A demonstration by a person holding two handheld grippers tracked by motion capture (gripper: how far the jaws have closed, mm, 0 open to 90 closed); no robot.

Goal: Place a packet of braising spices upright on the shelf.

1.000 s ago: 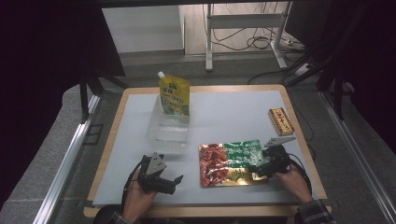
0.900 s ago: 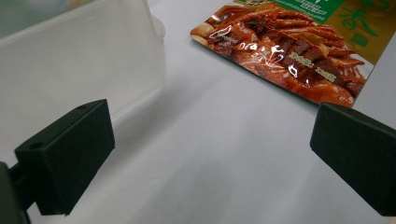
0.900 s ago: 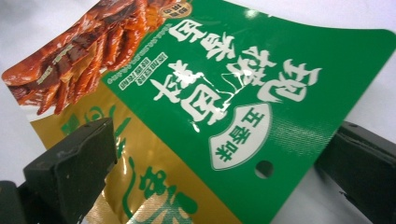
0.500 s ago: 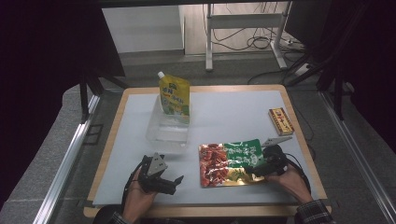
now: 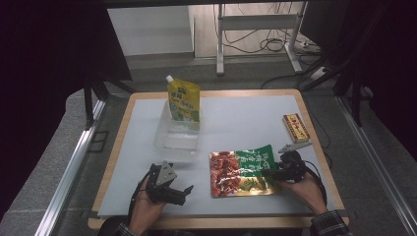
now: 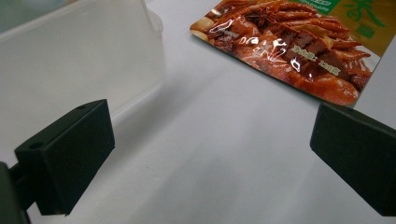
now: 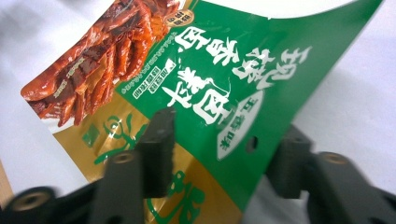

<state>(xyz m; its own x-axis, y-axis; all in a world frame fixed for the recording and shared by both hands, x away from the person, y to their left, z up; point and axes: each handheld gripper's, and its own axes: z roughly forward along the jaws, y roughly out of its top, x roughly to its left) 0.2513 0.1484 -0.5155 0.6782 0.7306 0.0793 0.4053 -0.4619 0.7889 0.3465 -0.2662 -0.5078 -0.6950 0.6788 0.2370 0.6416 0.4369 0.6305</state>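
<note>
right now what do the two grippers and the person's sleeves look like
Both are black handheld tools with two blocky black jaws. The left gripper carries a grey three-cornered plate on top; the right gripper has one too, and a black cable loops off it. The cuffs look dark plaid.

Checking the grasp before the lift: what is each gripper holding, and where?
The right gripper, jaws just closing, straddles the snack pouch at its green end; firm grip unclear. The left gripper holds nothing.
</note>
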